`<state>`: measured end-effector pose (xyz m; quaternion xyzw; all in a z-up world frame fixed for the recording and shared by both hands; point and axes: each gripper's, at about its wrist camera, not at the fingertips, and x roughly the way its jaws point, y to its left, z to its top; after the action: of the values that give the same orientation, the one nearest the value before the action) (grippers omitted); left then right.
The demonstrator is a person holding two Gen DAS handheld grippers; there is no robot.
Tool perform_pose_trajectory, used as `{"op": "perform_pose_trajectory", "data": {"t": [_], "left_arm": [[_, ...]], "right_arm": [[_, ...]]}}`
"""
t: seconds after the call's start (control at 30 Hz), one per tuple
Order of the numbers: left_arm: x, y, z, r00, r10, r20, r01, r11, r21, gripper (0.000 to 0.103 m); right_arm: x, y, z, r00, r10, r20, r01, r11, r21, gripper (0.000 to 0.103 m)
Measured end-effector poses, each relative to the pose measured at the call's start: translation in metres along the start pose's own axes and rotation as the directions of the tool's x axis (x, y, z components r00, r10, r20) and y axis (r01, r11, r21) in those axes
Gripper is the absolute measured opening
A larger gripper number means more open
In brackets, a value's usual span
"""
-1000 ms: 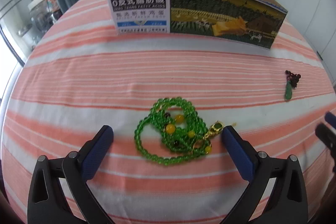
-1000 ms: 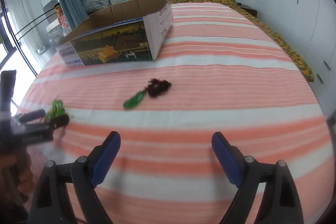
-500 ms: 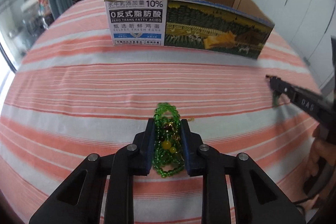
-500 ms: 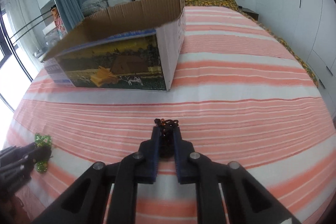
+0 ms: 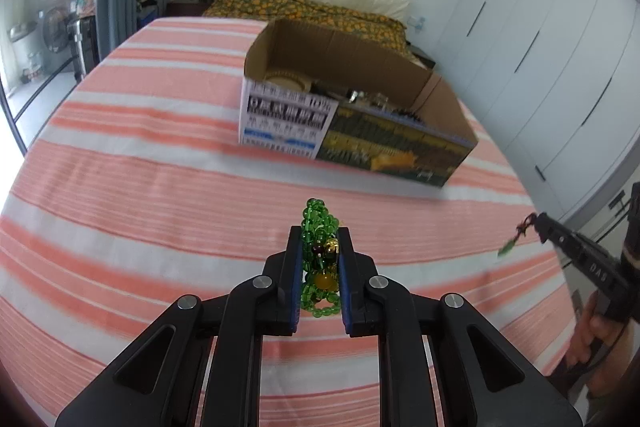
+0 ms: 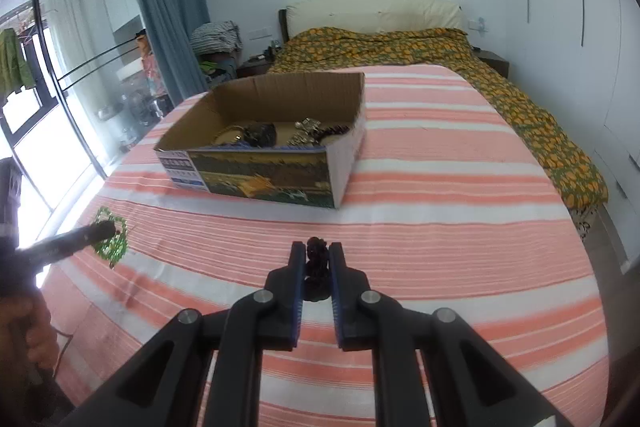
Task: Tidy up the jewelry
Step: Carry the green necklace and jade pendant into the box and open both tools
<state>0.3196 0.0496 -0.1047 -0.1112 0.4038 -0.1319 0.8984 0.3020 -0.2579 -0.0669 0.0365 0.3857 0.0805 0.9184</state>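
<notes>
The left hand-held gripper [image 5: 320,259] has its jaws closing on a bunched green bead necklace [image 5: 318,227], which sits squeezed between the blue pads; loops of green beads stick out ahead of the fingertips and hang below them, with an amber bead and a small gold clasp caught in the middle. The bundle appears lifted clear of the bed [image 5: 120,187], whose cover is striped in coral and white.

The right hand-held gripper [image 6: 318,259] is clamped tight on a dark beaded piece [image 6: 317,253], a knot of maroon beads showing between and just past its fingertips. Seen from the left wrist camera, a green drop pendant dangles below that gripper's tip, off to the right of the left gripper.

Beyond both grippers, further up the bed, stands an open cardboard box [image 6: 344,163] with printed sides. Inside it lie several other jewelry pieces [image 6: 280,133]: a pale ring-shaped bangle, dark beads and something silvery, too jumbled to sort out. Behind the box an orange-patterned blanket [image 6: 400,47] covers the head of the bed, near a cream headboard. A blue curtain [image 6: 168,7] hangs to the left of the box, beside a large window.
</notes>
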Motion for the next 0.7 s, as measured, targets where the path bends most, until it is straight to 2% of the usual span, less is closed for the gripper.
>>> {"op": "perform_pose_trajectory", "data": {"t": [0.13, 0.4, 0.57, 0.7], "left_arm": [[-0.021, 0.002, 0.026, 0.999, -0.028, 0.033, 0.028, 1.0, -0.004, 0.014], [-0.042, 0.002, 0.1, 0.992, -0.025, 0.125, 0.019, 0.999, 0.046, 0.014], [-0.032, -0.002, 0.146, 0.991, -0.041, 0.126, 0.031, 0.997, 0.077, 0.014], [-0.006, -0.008, 0.175, 0.994, -0.044, 0.104, 0.034, 0.995, 0.092, 0.014]], "right_arm": [[-0.007, 0.013, 0.021, 0.999, 0.035, 0.029, -0.034, 0.999, -0.036, 0.012], [-0.007, 0.036, 0.088, 0.99, 0.113, 0.085, -0.103, 0.989, -0.109, 0.012], [0.01, 0.05, 0.128, 0.987, 0.141, 0.082, -0.127, 0.98, -0.154, 0.012], [0.045, 0.054, 0.156, 0.985, 0.17, 0.03, -0.164, 0.975, -0.148, 0.012]]}}
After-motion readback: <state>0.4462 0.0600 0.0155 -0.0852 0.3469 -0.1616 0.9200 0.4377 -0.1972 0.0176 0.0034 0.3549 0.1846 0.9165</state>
